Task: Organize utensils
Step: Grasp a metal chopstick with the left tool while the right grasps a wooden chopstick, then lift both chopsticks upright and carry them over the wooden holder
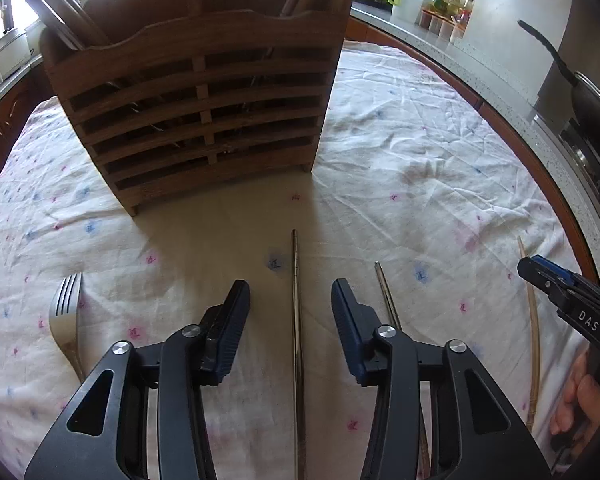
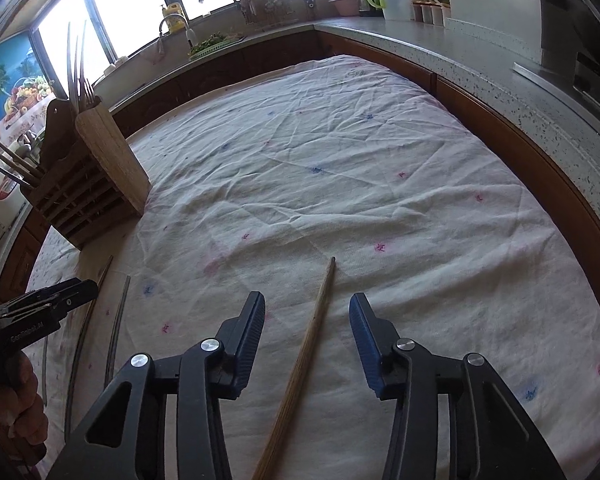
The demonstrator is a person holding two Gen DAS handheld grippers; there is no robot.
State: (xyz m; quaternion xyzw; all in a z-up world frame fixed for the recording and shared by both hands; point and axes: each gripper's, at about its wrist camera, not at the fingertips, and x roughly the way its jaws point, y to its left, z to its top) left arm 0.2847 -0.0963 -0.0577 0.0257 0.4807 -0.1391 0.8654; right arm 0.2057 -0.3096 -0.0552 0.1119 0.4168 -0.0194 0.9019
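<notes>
Left tongs (image 1: 291,294), released, hover over the cloth-covered surface (image 1: 420,128) with a metal chopstick (image 1: 297,320) lying lengthwise between the spread fingers. A second metal chopstick (image 1: 386,296) lies just right of it, a fork (image 1: 65,312) to the left, and a wooden holder (image 1: 196,100) stands ahead with utensils in it. Right tongs (image 2: 307,310), likewise released, straddle a wooden chopstick (image 2: 312,332) lying on the cloth; neither pair touches its chopstick.
</notes>
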